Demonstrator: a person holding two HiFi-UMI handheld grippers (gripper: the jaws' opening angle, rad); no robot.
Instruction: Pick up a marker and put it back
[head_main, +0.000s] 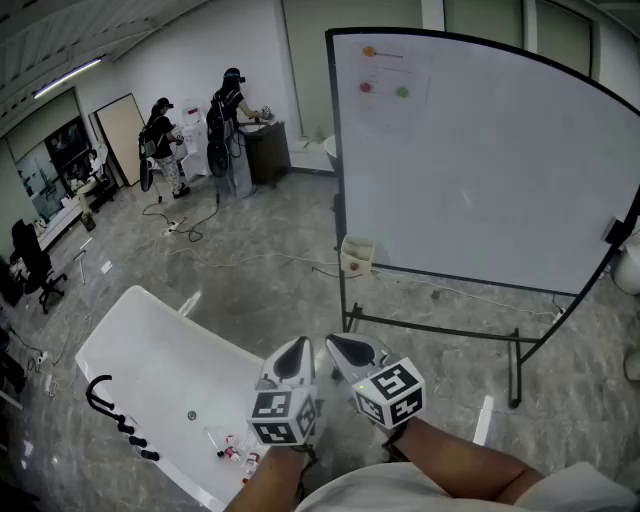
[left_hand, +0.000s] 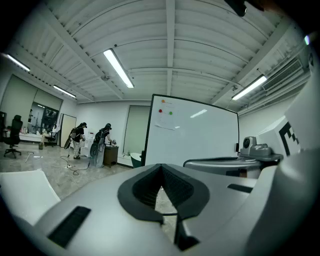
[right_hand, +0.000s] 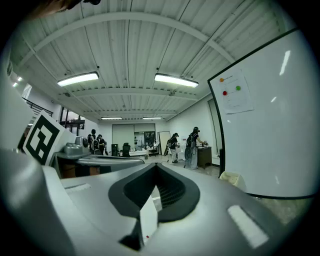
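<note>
Several markers (head_main: 233, 452) lie on the white table (head_main: 150, 360) at the lower left, small and partly red. My left gripper (head_main: 291, 362) and right gripper (head_main: 349, 352) are held side by side close to my body, above the floor to the right of the table, well apart from the markers. Both point toward the whiteboard (head_main: 480, 150). In the left gripper view the left gripper (left_hand: 161, 172) has its jaws together with nothing between them. The right gripper (right_hand: 156, 172) looks the same, shut and empty.
The whiteboard stands on a black wheeled frame (head_main: 450, 330), with a small box (head_main: 356, 255) at its lower left corner. A black curved cable (head_main: 112, 408) lies on the table. Two people (head_main: 195, 130) work at the far wall; cords (head_main: 185, 232) trail over the floor.
</note>
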